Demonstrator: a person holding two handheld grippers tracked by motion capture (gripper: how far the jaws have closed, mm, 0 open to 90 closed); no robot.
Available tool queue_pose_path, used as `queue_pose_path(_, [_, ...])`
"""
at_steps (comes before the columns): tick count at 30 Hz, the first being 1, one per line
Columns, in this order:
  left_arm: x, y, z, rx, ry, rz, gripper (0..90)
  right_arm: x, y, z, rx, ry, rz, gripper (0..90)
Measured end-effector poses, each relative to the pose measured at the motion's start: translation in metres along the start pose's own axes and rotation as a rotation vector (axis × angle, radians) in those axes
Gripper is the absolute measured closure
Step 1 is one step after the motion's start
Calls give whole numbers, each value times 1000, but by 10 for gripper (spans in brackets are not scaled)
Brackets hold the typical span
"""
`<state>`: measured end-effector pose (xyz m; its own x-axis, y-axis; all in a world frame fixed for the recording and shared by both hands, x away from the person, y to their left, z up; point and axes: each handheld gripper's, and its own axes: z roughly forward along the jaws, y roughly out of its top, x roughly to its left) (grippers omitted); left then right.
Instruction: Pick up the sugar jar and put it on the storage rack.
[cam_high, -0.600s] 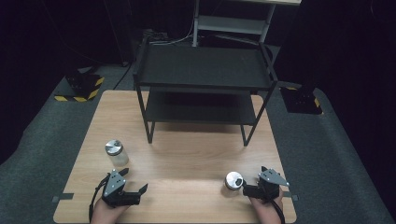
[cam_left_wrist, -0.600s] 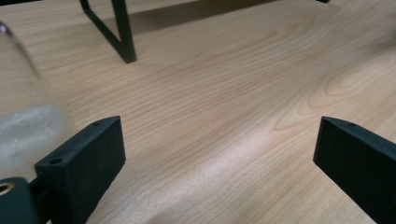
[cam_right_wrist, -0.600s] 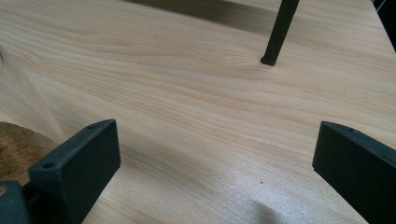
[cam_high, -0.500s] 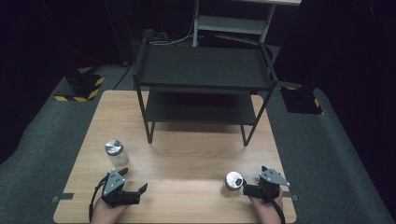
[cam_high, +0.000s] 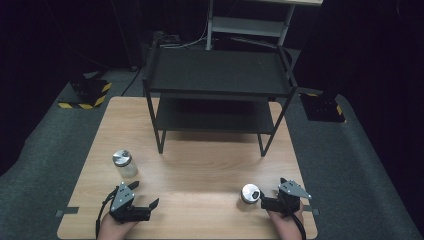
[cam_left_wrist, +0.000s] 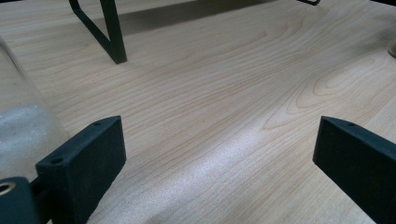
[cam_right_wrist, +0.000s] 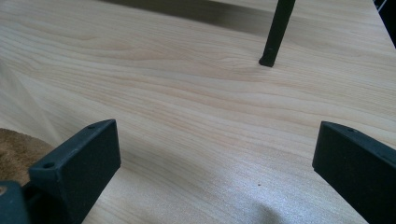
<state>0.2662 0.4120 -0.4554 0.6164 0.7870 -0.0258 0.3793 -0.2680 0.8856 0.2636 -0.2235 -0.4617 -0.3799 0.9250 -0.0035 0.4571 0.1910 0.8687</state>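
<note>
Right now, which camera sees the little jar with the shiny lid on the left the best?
The high view: the left jar stands whole there, upright on the table, silver lid on top, just beyond the left gripper. The left gripper view catches just a blurry slice of its glass side at the left edge, outside the open jaws.

We are holding the left gripper (cam_high: 142, 200) low at the near left, its black jaws standing wide apart with nothing between them and pointing up and to the right in the high view. We are keeping the right gripper (cam_high: 267, 197) low at the near right, its jaws likewise spread wide and empty. Both hands are coming in from the bottom edge, well apart.
</note>
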Motion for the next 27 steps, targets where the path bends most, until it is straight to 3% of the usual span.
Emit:
queue_pose_path(19, [3,-5,-3,-30,2,-43,27,-4,-4,-2,-20,0,37,6])
queue_pose_path(27, [3,-4,-14,-69,17,-39,27,-4,-4,-2,-19,0,37,6])
